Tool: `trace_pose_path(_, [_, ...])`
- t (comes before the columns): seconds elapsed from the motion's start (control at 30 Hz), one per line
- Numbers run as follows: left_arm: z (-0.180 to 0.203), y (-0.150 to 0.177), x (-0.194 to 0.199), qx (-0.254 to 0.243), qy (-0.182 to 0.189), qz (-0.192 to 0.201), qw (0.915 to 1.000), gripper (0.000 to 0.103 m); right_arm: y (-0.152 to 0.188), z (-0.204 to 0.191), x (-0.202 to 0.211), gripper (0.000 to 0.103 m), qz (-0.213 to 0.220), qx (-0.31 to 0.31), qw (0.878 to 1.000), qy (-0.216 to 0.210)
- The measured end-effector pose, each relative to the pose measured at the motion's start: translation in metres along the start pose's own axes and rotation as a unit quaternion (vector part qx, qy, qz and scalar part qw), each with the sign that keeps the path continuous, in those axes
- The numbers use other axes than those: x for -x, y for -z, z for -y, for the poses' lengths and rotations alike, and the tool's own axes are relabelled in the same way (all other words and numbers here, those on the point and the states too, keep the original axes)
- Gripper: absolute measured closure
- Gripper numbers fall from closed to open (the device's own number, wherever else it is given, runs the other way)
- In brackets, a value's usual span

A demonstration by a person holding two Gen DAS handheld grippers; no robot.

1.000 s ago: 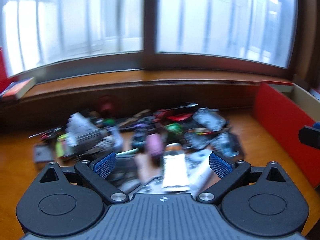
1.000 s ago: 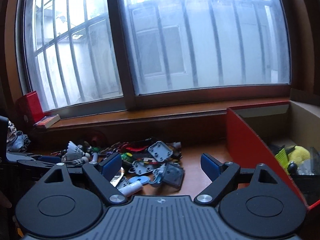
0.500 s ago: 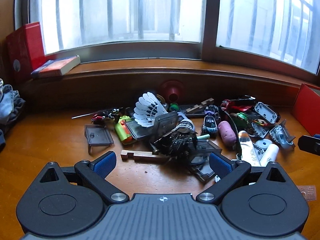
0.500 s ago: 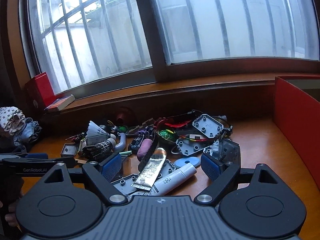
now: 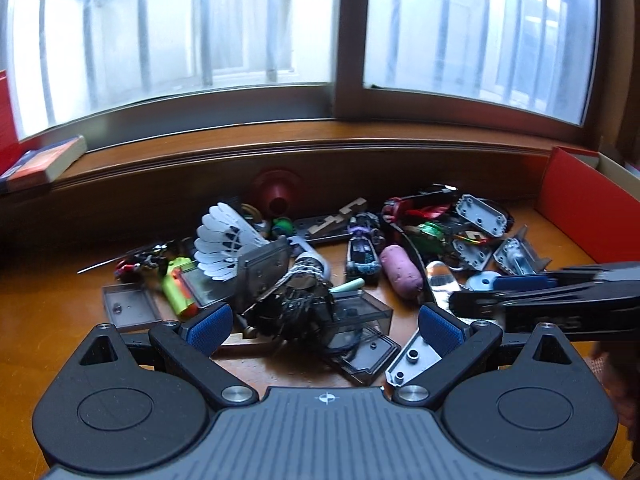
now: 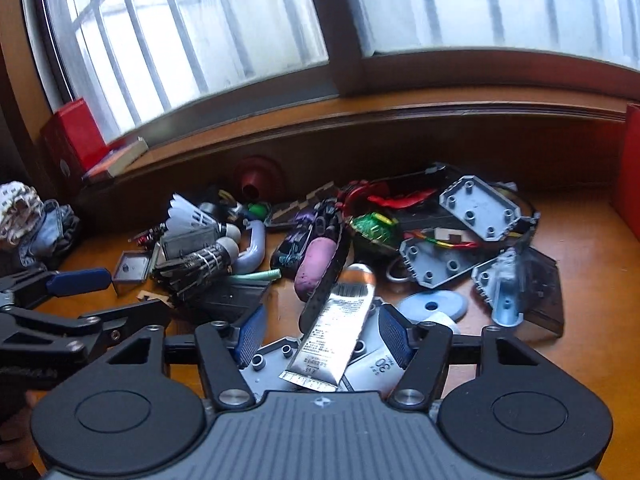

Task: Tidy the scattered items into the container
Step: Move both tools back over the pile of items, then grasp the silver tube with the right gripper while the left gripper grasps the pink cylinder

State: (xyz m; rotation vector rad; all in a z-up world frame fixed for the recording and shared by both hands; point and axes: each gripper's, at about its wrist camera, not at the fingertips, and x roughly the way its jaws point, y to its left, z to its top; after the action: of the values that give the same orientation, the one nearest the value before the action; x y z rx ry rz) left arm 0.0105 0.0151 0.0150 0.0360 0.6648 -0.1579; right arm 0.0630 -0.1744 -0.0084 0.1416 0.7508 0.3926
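A heap of small items lies on the wooden table. My left gripper (image 5: 324,326) is open and empty, its jaws on either side of a black shuttlecock (image 5: 298,300) and a dark clear box (image 5: 356,332). A white shuttlecock (image 5: 224,248), a green toy (image 5: 178,286) and a purple lump (image 5: 400,272) lie behind. My right gripper (image 6: 322,334) is open and empty, its jaws on either side of a silver tube (image 6: 334,328) that rests on a white tube (image 6: 376,368). The red container (image 5: 588,208) stands at the right edge.
Grey plastic housings (image 6: 476,208) and a blue disc (image 6: 432,306) lie right of the silver tube. A red cone (image 5: 278,194) stands by the sill wall. A book (image 5: 44,160) lies on the sill. Cloth (image 6: 36,220) sits at the far left.
Both grippers have moved closer to the heap and lower. The right gripper now brackets the silver tube. The left gripper has swung right, and the right gripper now reaches into its view.
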Motion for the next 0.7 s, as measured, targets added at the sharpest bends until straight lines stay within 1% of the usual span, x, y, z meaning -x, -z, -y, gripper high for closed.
trace_pose_path(0.13, [-0.001, 0.000, -0.001, 0.001, 0.008, 0.001, 1.0000, 0.003, -0.002, -0.008, -0.025, 0.039, -0.029, 0.018, 0.999, 0.014])
trace_pose_path(0.23, [-0.003, -0.001, -0.003, 0.003, 0.013, 0.001, 0.9999, 0.003, -0.001, -0.012, -0.032, 0.040, -0.040, 0.034, 0.998, 0.031])
trace_pose_path(0.27, [-0.004, -0.001, -0.003, 0.003, 0.015, 0.001, 0.9999, 0.003, -0.001, -0.013, -0.034, 0.046, -0.043, 0.039, 0.998, 0.037])
trace_pose_path(0.3, [-0.004, -0.001, -0.003, 0.004, 0.016, 0.001, 0.9999, 0.003, -0.001, -0.013, -0.034, 0.056, -0.045, 0.043, 0.997, 0.042])
trace_pose_path(0.37, [-0.003, -0.001, -0.003, 0.002, 0.021, 0.003, 0.9998, 0.003, -0.002, -0.010, -0.030, 0.063, -0.048, 0.043, 0.997, 0.051])
trace_pose_path(0.43, [0.000, -0.002, -0.003, -0.006, 0.028, 0.006, 0.9996, 0.003, -0.001, -0.003, -0.022, 0.065, -0.046, 0.034, 0.997, 0.058])
trace_pose_path(0.47, [0.003, -0.003, -0.002, -0.011, 0.032, 0.008, 0.9994, 0.003, -0.001, 0.000, -0.017, 0.069, -0.043, 0.030, 0.997, 0.061])
trace_pose_path(0.5, [0.005, -0.003, -0.002, -0.016, 0.036, 0.010, 0.9992, 0.003, 0.000, 0.004, -0.011, 0.079, -0.040, 0.025, 0.997, 0.062])
trace_pose_path(0.53, [0.008, -0.004, -0.003, -0.022, 0.041, 0.011, 0.9989, 0.003, 0.001, 0.008, -0.005, 0.081, -0.036, 0.018, 0.997, 0.064])
trace_pose_path(0.57, [0.012, -0.005, -0.004, -0.027, 0.045, 0.012, 0.9985, 0.003, 0.002, 0.012, 0.000, 0.089, -0.035, 0.013, 0.997, 0.066])
trace_pose_path(0.7, [0.025, -0.009, -0.010, -0.047, 0.062, 0.014, 0.9969, 0.003, 0.007, 0.025, 0.009, 0.089, -0.028, 0.008, 0.997, 0.076])
